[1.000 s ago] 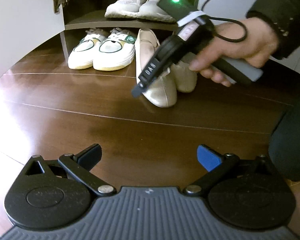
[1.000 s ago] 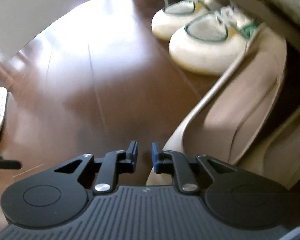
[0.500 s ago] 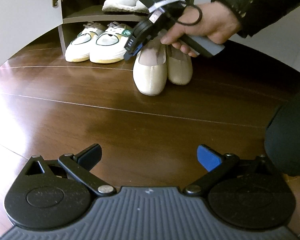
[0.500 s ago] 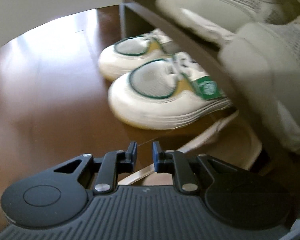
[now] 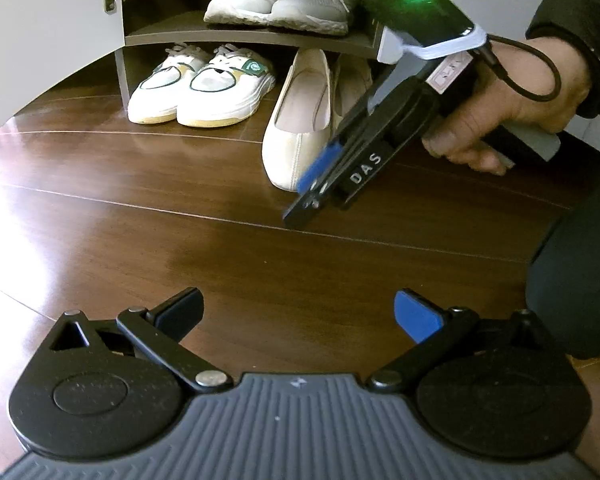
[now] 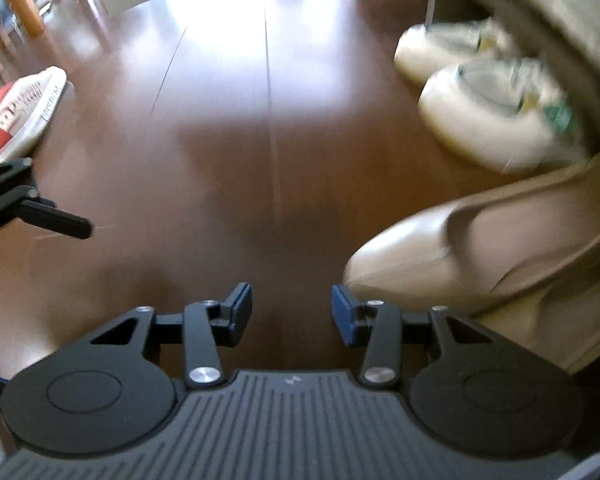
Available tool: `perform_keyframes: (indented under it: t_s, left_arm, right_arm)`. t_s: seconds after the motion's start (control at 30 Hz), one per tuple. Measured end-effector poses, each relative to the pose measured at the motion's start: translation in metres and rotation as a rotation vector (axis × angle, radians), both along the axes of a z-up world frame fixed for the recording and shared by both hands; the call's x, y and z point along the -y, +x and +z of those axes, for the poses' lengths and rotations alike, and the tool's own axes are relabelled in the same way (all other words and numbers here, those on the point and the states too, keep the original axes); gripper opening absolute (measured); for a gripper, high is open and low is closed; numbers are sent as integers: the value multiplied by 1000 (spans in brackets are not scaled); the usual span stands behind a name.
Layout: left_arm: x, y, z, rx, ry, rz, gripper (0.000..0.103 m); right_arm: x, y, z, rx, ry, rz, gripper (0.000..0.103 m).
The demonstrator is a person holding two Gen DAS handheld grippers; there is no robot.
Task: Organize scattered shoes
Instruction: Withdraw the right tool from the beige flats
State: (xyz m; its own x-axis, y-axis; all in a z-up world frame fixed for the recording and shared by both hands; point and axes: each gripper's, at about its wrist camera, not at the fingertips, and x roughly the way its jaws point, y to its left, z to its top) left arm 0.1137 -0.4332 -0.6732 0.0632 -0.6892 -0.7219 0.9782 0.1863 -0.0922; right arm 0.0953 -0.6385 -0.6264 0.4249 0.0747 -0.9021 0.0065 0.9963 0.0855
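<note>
Two beige flats (image 5: 296, 128) (image 6: 480, 248) lie side by side on the floor, heels under the cabinet shelf (image 5: 252, 36). White-and-green sneakers (image 5: 204, 84) (image 6: 480, 120) stand to their left. A pair of grey sneakers (image 5: 280, 0) rests on the shelf above. My right gripper (image 5: 312, 192) (image 6: 292, 308) hovers just in front of the flats' toes, tilted down at the floor. Its jaws are opening and nothing is between them. My left gripper (image 5: 298, 312) hangs wide open over bare floor, well short of the shoes.
A red-and-white shoe (image 6: 20, 116) lies alone on the wooden floor at the left. The white cabinet door (image 5: 40, 20) stands open at the left. A person's dark sleeve and knee (image 5: 580, 280) fill the right side. Wooden chair legs (image 6: 20, 0) stand far off.
The right gripper went in toward the shelf with the flat, then drew back out over the floor. Its jaws, shut before, have parted. The flats sit slightly deeper under the shelf. The left gripper stayed still.
</note>
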Motion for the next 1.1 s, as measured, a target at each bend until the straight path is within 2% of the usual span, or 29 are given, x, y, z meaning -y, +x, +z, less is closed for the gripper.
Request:
perform_keyframes:
  t_s: [0.07, 0.17, 0.27, 0.37, 0.5, 0.57, 0.67, 0.7, 0.87, 1.0, 1.1]
  left_arm:
    - [0, 0, 0, -1, 0, -1, 102]
    - [0, -1, -1, -3, 1, -1, 102]
    - [0, -2, -1, -5, 1, -2, 102]
    - [0, -2, -1, -6, 0, -5, 102]
    - [0, -2, -1, -7, -2, -8, 102]
    - [0, -2, -1, -8, -3, -10, 102]
    - [0, -3, -1, -9, -5, -13, 102]
    - [0, -3, -1, -10, -5, -14, 102]
    - [3, -2, 0, -8, -10, -21, 102]
    - [9, -2, 1, -2, -14, -33, 102]
    - [9, -5, 2, 1, -7, -44, 102]
  right_arm:
    - [5, 12, -11, -10, -6, -2, 40]
    - [14, 24, -21, -20, -43, 14, 31]
    - [18, 23, -20, -21, -107, 10, 31]
    - [36, 22, -17, -12, -137, -55, 31]
    - [55, 28, -17, 5, -186, -62, 32]
    - [65, 30, -14, 13, -188, -109, 37]
    - [74, 29, -7, 11, -166, -147, 57]
    - [75, 28, -5, 11, -162, -150, 59]
    - [56, -21, 23, -25, -152, -114, 59]
    - [52, -45, 10, -102, -68, -148, 59]
    - [45, -41, -4, -94, -59, -106, 59]
